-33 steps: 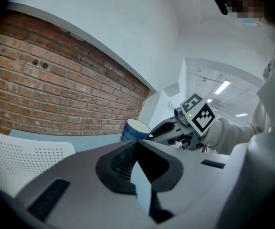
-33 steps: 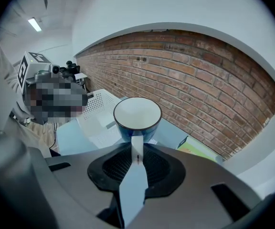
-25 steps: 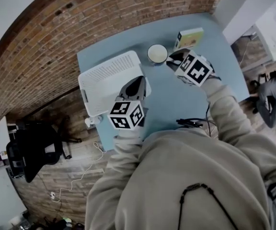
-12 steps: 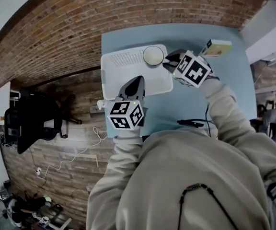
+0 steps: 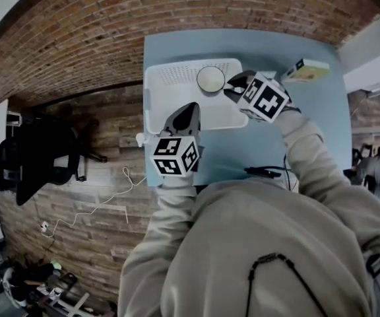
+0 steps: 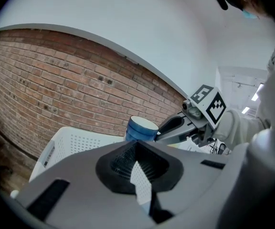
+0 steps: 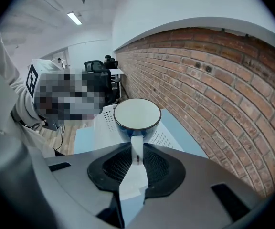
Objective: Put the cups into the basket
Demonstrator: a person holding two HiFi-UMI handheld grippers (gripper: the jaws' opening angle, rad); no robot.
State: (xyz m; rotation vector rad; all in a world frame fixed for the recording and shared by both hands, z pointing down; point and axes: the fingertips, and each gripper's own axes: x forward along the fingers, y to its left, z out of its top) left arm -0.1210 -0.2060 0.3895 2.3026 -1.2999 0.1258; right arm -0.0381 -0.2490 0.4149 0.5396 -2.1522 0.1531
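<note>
A blue cup with a white inside (image 5: 210,79) hangs above the back right part of the white perforated basket (image 5: 177,84). My right gripper (image 5: 231,84) is shut on the cup's handle (image 7: 136,149), and the cup (image 7: 137,114) stays upright with its mouth up. From the left gripper view, the cup (image 6: 140,129) and the right gripper (image 6: 175,128) sit over the basket (image 6: 75,142). My left gripper (image 5: 191,107) hovers over the basket's near side with its jaws together and nothing in them (image 6: 136,149).
The basket stands on a light blue table (image 5: 309,124) against a brick wall (image 5: 111,32). A small box (image 5: 305,69) lies at the table's far right. A black cable (image 5: 266,172) lies near the front edge. A black chair (image 5: 38,157) stands on the floor to the left.
The right gripper has carried the cup leftward from beside the box to above the basket. The left gripper has kept its place over the basket's near side.
</note>
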